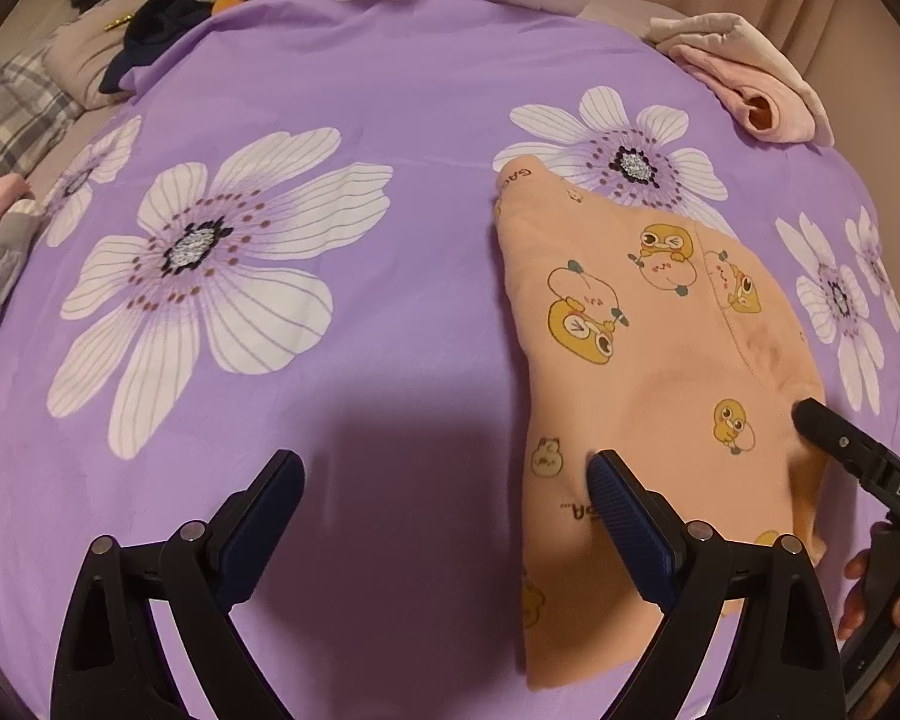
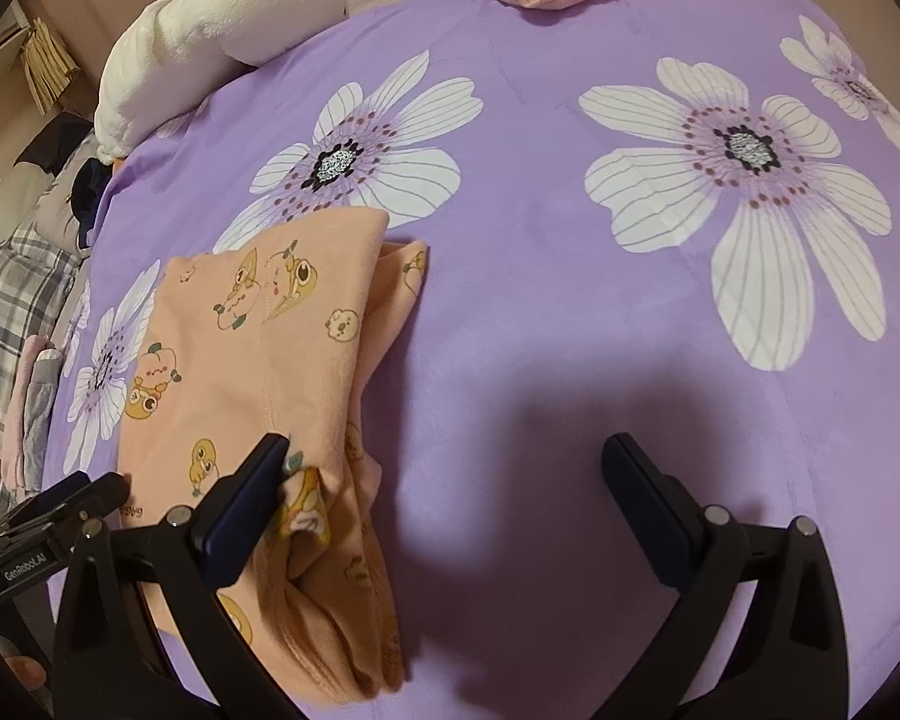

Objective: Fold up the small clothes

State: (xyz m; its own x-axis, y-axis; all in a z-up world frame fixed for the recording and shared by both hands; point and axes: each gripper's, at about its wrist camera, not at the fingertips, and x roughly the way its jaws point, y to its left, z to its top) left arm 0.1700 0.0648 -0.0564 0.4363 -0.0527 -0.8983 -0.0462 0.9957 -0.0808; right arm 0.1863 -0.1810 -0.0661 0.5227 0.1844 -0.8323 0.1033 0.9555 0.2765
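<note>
Peach garment (cartoon-printed) folded flat.

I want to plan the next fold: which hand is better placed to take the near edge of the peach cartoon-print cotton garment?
Probably the left: its open tongs already have one pad over the peach cartoon-print cotton garment. The right tongs are mostly over bare purple floral bedspread.

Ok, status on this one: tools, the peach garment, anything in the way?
Left tool open, right tool open, neither gripping. Peach garment lies folded on the purple bedspread. Nothing in the way.
</note>
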